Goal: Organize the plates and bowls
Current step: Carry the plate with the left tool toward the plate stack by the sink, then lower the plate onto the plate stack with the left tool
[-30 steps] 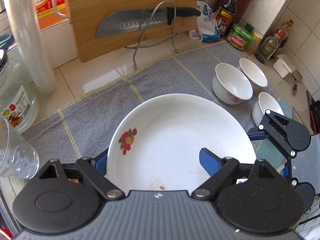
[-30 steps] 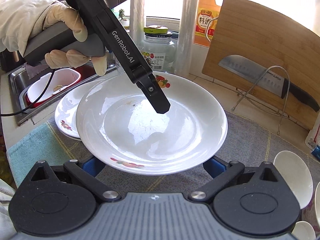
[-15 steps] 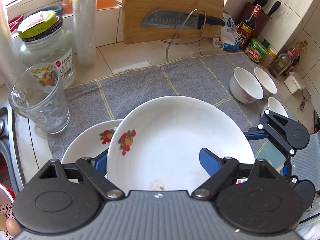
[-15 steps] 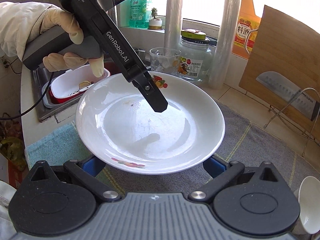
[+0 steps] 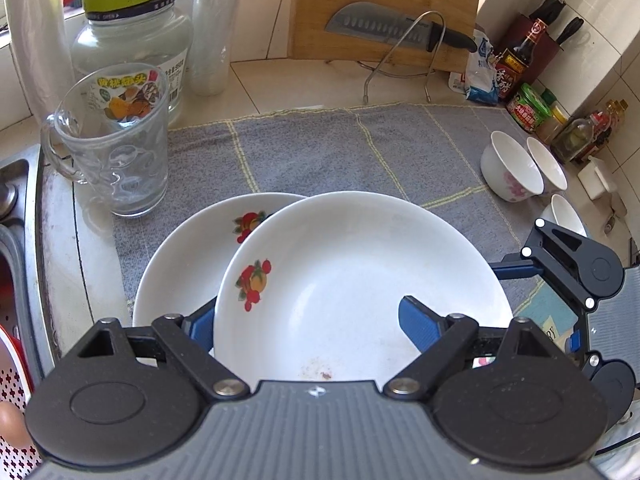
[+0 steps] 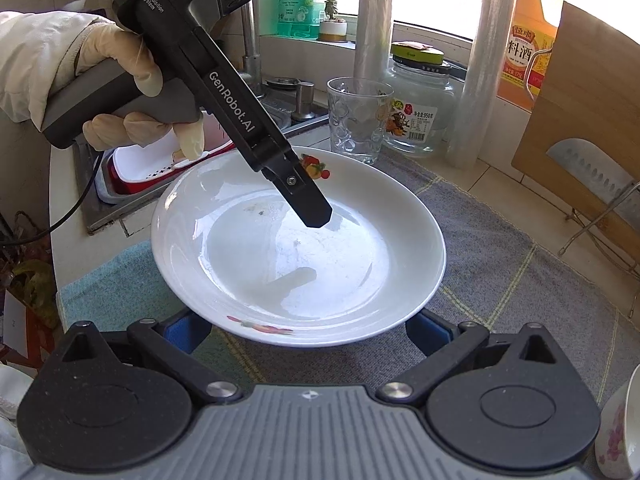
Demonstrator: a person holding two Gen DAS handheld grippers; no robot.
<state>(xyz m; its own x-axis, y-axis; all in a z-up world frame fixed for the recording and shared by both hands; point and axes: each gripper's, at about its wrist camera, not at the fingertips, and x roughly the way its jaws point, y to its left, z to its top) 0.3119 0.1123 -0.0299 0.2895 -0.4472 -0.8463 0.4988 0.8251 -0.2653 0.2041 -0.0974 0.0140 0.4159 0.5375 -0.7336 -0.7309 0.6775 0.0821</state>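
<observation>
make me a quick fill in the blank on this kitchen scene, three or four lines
1. The left hand-held gripper holds a white ____ by its rim.
2. The held plate partly overlaps a second plate, both printed with a ____ motif.
3. The knife rests on a wire rack against the wooden ____ board.
4. Beside the big jar stands an empty ____ mug with a handle.

Missing words: plate; fruit; cutting; glass
</observation>
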